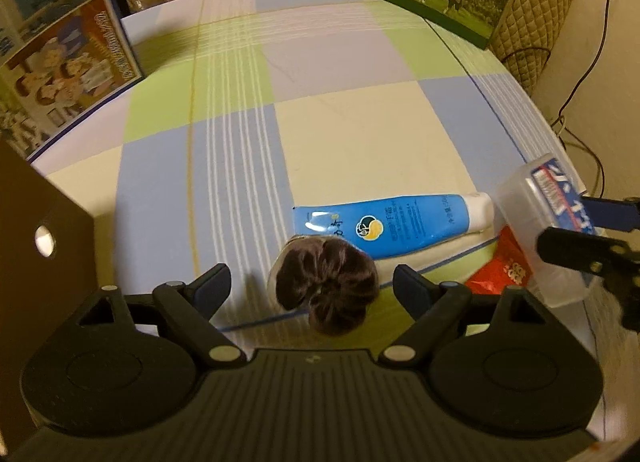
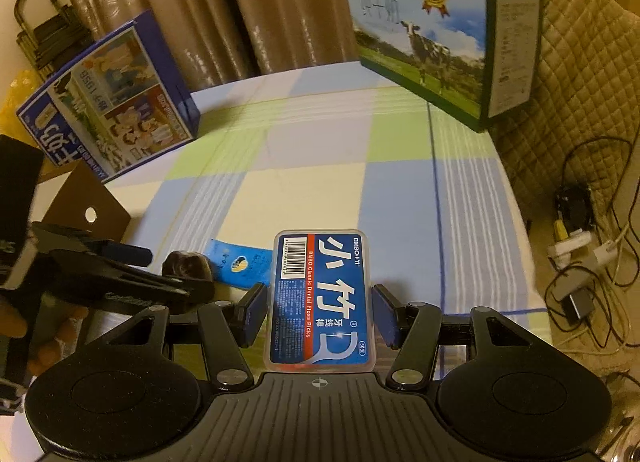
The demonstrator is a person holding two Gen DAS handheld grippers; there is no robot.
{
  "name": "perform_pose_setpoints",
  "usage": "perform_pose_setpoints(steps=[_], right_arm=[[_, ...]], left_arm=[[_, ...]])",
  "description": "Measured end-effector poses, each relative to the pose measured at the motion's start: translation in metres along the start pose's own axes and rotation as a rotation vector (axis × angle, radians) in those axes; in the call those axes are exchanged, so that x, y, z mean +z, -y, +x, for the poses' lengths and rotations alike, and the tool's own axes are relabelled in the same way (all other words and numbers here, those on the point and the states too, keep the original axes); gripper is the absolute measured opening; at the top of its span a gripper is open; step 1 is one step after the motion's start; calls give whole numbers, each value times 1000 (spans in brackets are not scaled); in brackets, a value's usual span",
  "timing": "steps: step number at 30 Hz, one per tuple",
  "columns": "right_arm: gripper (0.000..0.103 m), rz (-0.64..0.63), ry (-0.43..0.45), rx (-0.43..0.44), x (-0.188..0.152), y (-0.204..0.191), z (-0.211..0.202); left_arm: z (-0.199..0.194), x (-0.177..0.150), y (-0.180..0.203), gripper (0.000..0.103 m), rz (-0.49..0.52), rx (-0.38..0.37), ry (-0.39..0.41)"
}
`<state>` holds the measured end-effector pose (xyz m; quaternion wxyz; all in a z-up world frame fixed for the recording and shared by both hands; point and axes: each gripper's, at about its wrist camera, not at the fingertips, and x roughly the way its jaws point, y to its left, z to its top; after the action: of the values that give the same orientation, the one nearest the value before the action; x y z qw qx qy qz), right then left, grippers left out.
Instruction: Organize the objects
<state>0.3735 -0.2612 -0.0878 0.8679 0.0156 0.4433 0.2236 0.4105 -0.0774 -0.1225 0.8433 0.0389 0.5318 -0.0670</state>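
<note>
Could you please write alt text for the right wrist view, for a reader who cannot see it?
The right gripper frames a clear dental floss pick box between its open blue pads, above a pastel checked tablecloth. To the left are the left gripper, a dark hair scrunchie and a blue tube.

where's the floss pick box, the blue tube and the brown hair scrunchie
floss pick box (image 2: 320, 298), right wrist view, middle of its blue label
blue tube (image 1: 384, 228), left wrist view, on the round logo
brown hair scrunchie (image 1: 326, 286), left wrist view, centre of its folds

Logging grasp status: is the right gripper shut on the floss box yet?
Not shut. The floss box lies between the right gripper's pads, with small gaps showing on both sides.
</note>
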Motion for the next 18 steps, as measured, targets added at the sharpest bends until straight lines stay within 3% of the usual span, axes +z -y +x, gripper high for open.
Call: perform_pose_setpoints(steps=[4,9,12,18], right_arm=[[53,11,2,-2,-1,1,-5],[53,21,2,3,-3,2,-9],[53,25,-3,5,-5,0,-11],[53,21,8,18,-8,-6,-22]], left_arm=[[13,2,1,73,4,-3,-27],[17,-4,1,42,-1,-4,-29],[11,-6,2,33,3,-7,-11],[-13,-12,2,28,-27,-31,38]])
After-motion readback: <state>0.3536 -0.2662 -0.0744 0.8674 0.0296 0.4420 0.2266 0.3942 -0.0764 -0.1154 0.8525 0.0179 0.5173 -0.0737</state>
